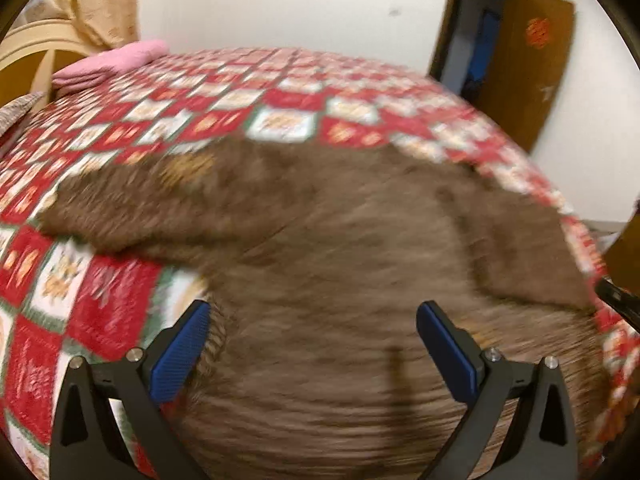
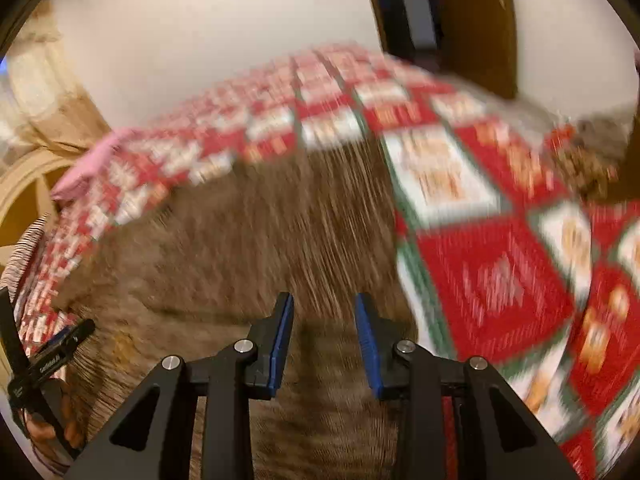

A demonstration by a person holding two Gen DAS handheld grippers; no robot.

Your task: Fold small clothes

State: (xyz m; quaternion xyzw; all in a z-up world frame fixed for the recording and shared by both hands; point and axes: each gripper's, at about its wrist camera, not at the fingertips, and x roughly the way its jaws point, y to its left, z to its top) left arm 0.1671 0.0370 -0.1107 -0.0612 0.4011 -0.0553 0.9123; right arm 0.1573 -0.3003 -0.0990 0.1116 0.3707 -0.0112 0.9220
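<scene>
A brown ribbed knit sweater (image 1: 340,248) lies spread on a red, white and green patchwork quilt (image 1: 104,296). One sleeve (image 1: 132,212) reaches left, another sleeve (image 1: 532,256) lies on the right. My left gripper (image 1: 312,316) is wide open and empty above the sweater's lower left hem. In the right wrist view the sweater (image 2: 248,248) fills the middle and left. My right gripper (image 2: 324,304) is open and empty over its lower right part, near the sweater's right edge. The left gripper also shows in the right wrist view (image 2: 52,356) at the far left. Both views are blurred.
A pink folded cloth (image 1: 112,62) lies at the quilt's far left corner, by a cream headboard (image 1: 32,52). A white wall (image 1: 280,0) stands behind the bed. A brown door (image 1: 528,64) stands open at the right. A grey-brown fabric (image 2: 596,148) lies at the quilt's far right.
</scene>
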